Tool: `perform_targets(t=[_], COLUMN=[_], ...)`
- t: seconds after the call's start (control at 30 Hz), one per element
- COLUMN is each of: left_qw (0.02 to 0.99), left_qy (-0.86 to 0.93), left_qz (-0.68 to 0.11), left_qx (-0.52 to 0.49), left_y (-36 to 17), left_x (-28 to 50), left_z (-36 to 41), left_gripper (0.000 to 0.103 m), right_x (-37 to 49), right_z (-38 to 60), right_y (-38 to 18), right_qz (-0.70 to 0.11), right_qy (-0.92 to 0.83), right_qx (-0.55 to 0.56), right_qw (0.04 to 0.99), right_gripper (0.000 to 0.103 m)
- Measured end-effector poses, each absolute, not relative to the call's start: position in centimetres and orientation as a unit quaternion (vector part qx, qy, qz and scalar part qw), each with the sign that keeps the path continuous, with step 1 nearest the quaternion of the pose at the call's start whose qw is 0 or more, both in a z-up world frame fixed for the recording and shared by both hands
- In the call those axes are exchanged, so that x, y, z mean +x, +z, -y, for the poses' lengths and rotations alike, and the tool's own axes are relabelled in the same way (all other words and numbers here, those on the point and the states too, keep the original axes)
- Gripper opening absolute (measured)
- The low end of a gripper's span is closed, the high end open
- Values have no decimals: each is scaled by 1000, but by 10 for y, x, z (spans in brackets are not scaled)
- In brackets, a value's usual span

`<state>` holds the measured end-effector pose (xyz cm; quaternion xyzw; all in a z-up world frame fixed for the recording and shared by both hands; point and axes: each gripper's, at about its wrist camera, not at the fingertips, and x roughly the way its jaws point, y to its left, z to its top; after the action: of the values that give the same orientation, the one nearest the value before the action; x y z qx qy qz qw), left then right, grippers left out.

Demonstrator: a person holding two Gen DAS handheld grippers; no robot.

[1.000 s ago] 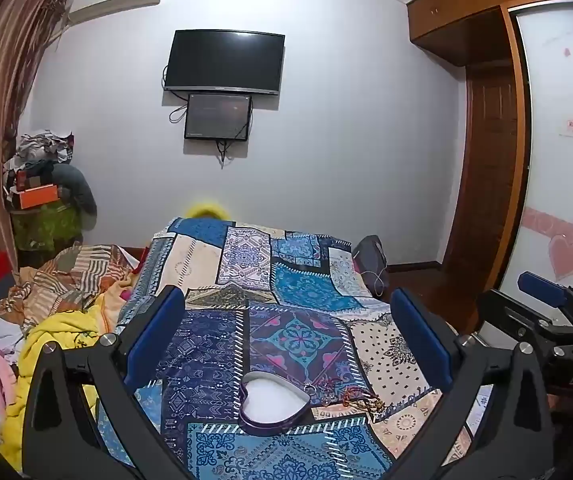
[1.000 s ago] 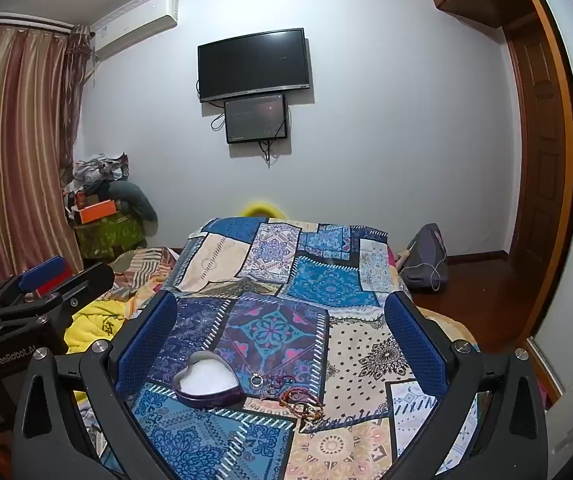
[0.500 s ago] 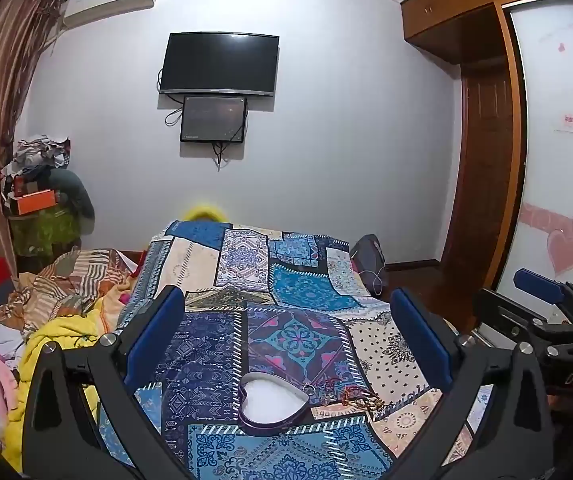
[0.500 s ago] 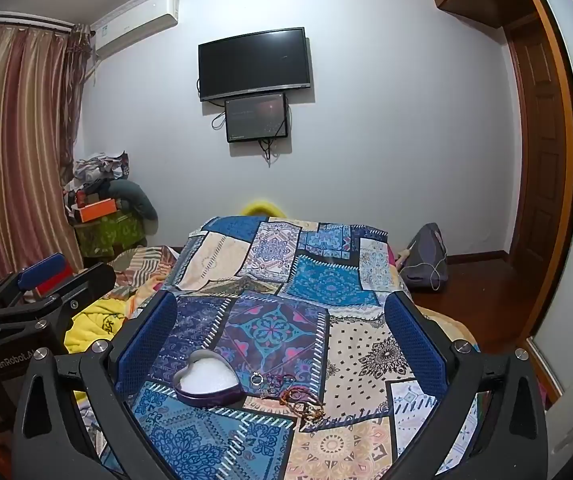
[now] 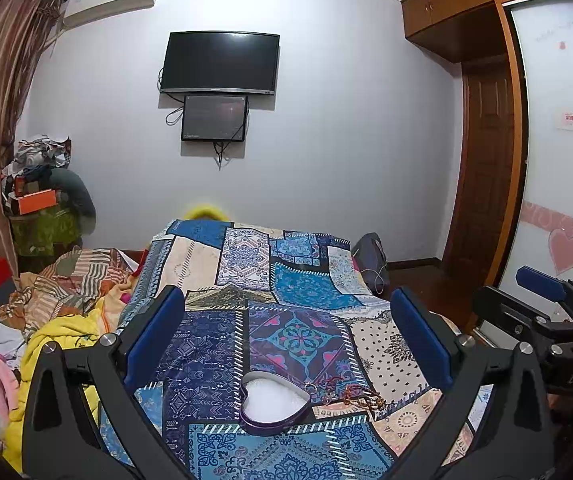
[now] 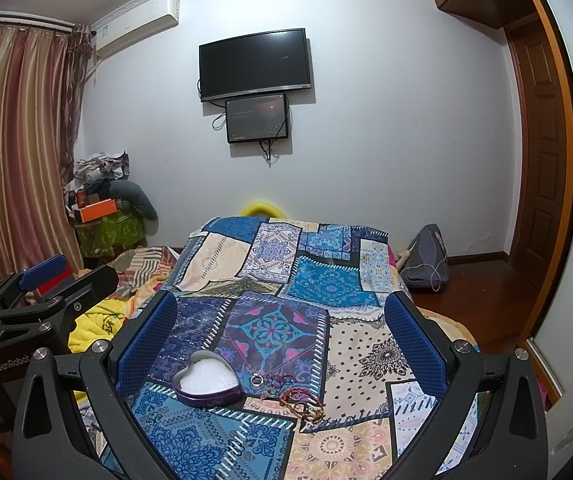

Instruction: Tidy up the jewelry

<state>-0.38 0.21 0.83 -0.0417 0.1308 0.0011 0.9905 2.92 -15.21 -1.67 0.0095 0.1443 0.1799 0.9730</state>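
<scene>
Both views show almost the same scene as half a second ago; only a slight upward drift of the left wrist framing is detectable, and the objects on the bed have not moved.

The heart-shaped box sits lidless on the patchwork bedspread, close to the near edge. Its wall is a thin, glossy purple band; its interior is filled with a white, foam-like pad. No jewelry lies inside it. Just beside its right lobe rests a small silver ring, apart from the wall or barely touching it; which cannot be determined. Further right lies a tangle of beaded bracelets, reddish-brown and gold, directly on the fabric.

The left gripper hovers above the bed with its jaws spread wide, holding nothing; the box appears between its blue textured pads. The right gripper is likewise wide apart and empty, level with its neighbour, with dimpled blue pads. Each gripper body is matte black with silver bolts, and each appears at the edge of the other's view.

Beyond the bed, a black television hangs on a pale wall above a smaller screen.
</scene>
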Motion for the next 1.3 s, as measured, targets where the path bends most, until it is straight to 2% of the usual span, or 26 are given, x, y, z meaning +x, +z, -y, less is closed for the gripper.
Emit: perform_targets(t=[1.3], left_qw=[990], left_qy=[6], left_qz=[-133], left_qx=[-36], left_y=[4], left_x=[0], left_z=[4], left_gripper=[103], right_x=[34], right_z=[156], right_y=[-19], right_qz=[-147], right_qy=[181], right_qx=[14], right_qw=[972], right_gripper=[103])
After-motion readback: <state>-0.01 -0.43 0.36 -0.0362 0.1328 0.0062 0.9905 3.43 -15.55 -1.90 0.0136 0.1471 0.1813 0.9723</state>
